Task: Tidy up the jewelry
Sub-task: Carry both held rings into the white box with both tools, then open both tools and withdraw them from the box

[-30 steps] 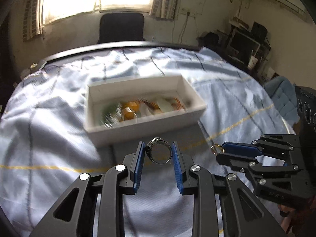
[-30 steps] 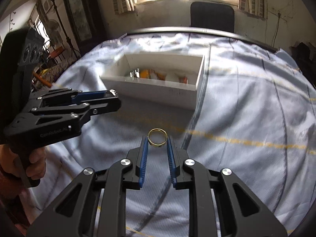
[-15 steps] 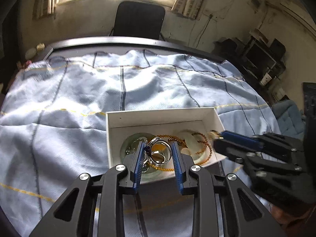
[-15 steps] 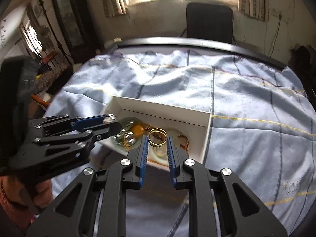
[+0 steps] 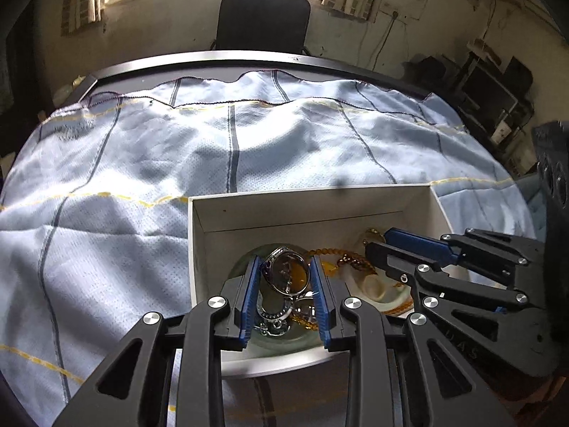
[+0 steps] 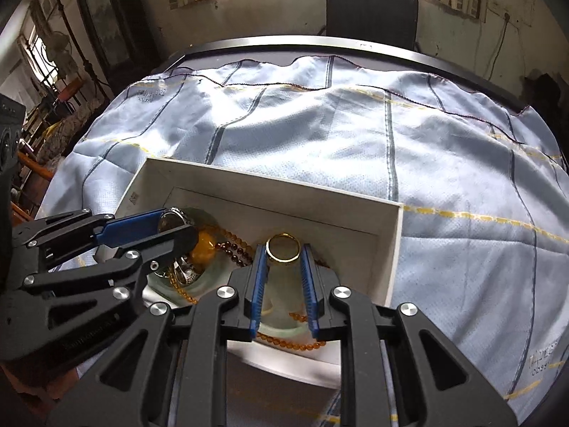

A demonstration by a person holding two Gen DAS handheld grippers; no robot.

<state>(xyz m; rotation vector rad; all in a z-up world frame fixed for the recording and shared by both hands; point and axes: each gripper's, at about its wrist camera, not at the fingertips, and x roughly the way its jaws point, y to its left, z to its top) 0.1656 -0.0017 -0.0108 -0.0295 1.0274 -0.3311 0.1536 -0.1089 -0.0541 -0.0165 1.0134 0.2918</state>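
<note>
My left gripper [image 5: 284, 267] is shut on a silver ring [image 5: 286, 273] and hangs over the left half of the white box [image 5: 306, 210]. In the right wrist view that same gripper [image 6: 174, 224] comes in from the left with the silver ring [image 6: 172, 217] at its tips. Over the box's [image 6: 270, 192] right half, my right gripper [image 6: 284, 251] is shut on a gold ring [image 6: 283, 247]. The right gripper [image 5: 373, 240] also enters the left wrist view from the right. Inside the box lie pale green bangles [image 6: 281, 323], amber beads [image 6: 231, 245] and silver pieces [image 5: 277, 316].
A light blue cloth with dark and yellow stripes [image 5: 227, 142] covers the round table. A black chair [image 5: 261, 19] stands behind the table's far edge under a bright window. Furniture and clutter stand at the left [image 6: 46, 106] and right [image 5: 498, 89] of the room.
Both grippers have moved forward and down from in front of the box to over its inside, each still holding its ring. The box looks larger and closer.
</note>
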